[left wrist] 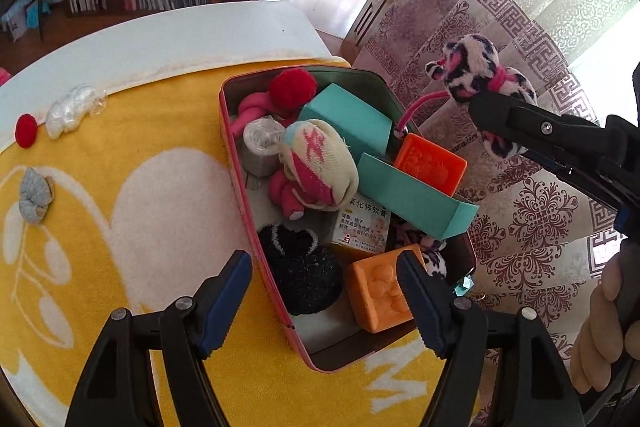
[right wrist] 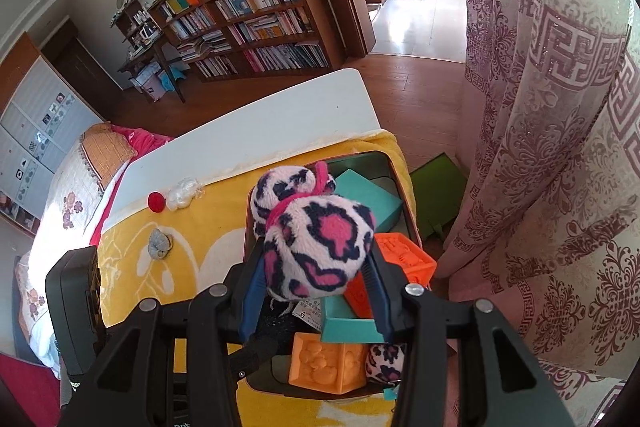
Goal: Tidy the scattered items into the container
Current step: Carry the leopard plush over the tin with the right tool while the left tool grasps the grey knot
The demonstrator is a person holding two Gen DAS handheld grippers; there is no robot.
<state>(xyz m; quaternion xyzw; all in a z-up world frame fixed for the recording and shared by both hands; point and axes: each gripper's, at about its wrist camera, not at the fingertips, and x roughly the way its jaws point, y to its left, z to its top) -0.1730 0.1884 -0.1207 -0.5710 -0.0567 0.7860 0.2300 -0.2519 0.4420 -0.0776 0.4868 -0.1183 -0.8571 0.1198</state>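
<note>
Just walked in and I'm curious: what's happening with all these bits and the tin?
A person with a gripper in each hand is tidying small items into a pink tin on a yellow towel. The right gripper is shut on a pink leopard plush, held above the already crowded tin. The left gripper hangs open over the tin's near end. A red pompom, a white bundle and a grey bundle remain on the towel.

Setting: a lived-in home bedroom-study. A book-crammed wooden bookcase (right wrist: 248, 23) served as landmark; left of it stood a cluttered desk (right wrist: 148, 55), nearer lay a quilted bed (right wrist: 76, 187), and right of it hung patterned curtains (right wrist: 552, 131).
</note>
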